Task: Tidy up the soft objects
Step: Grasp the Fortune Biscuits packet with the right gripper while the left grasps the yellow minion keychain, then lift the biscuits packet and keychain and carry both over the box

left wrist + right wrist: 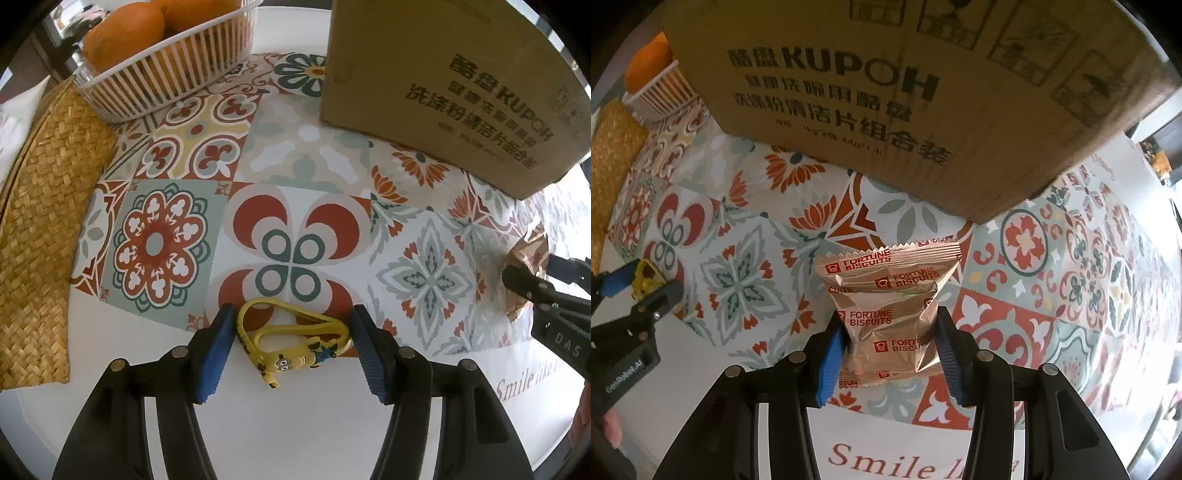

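in the left wrist view, nearest the lens at six o'clock, the left gripper stands spread, its blue pads either side of a small yellow rubber charm with a looped strap, which lies on the patterned tablecloth; the pads sit close to the charm but i cannot tell that either touches it, so this item looks bracketed, not yet gripped. in the right wrist view, also at six o'clock, the right gripper pinches a gold biscuit packet by its lower half, the foil creased inward between the pads; whether the packet rests on the cloth or hangs just above it is unclear. farther out, toward twelve and one o'clock in both views, stands a brown cardboard box, its opening not visible, so what it may hold cannot be judged. at nine to ten o'clock of the left view lies a woven straw mat, and beyond it at eleven o'clock a white basket of oranges. as a judgement, the task is early: both soft items remain out on the table, one held, one about to be taken, neither put away.
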Motion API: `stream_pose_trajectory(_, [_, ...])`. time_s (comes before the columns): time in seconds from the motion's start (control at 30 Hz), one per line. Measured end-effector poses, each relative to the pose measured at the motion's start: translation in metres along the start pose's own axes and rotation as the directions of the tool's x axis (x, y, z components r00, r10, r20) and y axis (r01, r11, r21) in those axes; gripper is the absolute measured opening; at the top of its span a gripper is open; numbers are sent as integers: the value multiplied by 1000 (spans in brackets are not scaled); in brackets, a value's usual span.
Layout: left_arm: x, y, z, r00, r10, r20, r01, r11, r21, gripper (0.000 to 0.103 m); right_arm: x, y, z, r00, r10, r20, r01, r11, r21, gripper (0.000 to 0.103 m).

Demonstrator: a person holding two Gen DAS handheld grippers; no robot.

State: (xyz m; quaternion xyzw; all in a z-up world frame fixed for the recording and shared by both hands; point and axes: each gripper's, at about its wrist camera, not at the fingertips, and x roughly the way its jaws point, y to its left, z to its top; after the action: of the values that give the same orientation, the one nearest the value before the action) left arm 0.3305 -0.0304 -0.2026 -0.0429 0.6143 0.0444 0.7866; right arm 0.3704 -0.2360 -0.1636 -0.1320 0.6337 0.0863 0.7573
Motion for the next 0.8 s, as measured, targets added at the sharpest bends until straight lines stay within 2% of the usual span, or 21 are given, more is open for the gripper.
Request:
stream_pose_trajectory(0.13, [-4,-1,-9,999,-35,10,35,999,14,62,-12,3,-11,999,17,37,-17,1000,15,47])
stream_pose_trajectory(0.43, [-33,-8,-23,994,-51,95,44,997,70,62,-46,8,-34,990,55,132,-63,996,57,47])
stream_pose_trajectory(0.8, [-91,-27,-21,980,-49,194,29,994,105,61,-80,-3,-46,961,57,270,-94,987,127,48])
